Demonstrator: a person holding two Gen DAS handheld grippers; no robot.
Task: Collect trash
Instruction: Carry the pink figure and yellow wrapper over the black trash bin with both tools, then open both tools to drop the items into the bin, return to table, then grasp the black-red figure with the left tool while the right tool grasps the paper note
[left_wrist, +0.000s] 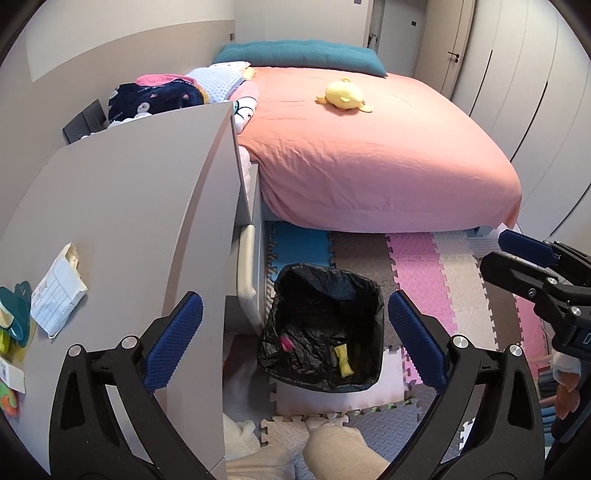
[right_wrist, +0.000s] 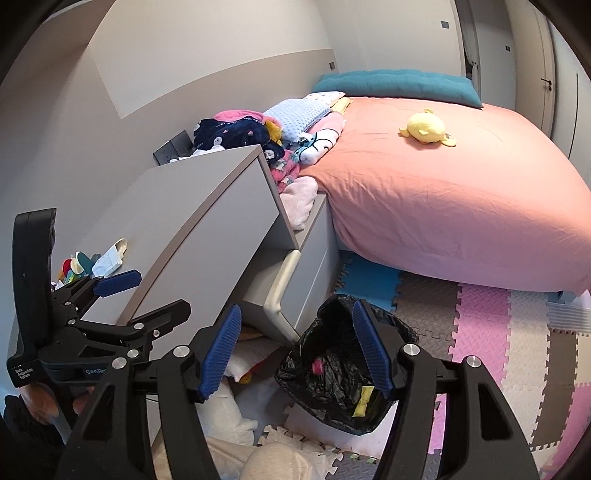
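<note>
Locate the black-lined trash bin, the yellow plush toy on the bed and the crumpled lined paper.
black-lined trash bin (left_wrist: 364, 284): left wrist view, back rim.
yellow plush toy (right_wrist: 424, 127): right wrist view, body.
crumpled lined paper (left_wrist: 57, 295): left wrist view, lined face.

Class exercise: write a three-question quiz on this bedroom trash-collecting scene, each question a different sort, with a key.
1. True or false: the yellow wrapper lies inside the black-lined trash bin.
2. Which holds nothing? A: left gripper B: right gripper C: both
3. Fill in: the lined paper scrap lies on the grey ____.

Key: 1 true. 2 C. 3 cabinet top.
</note>
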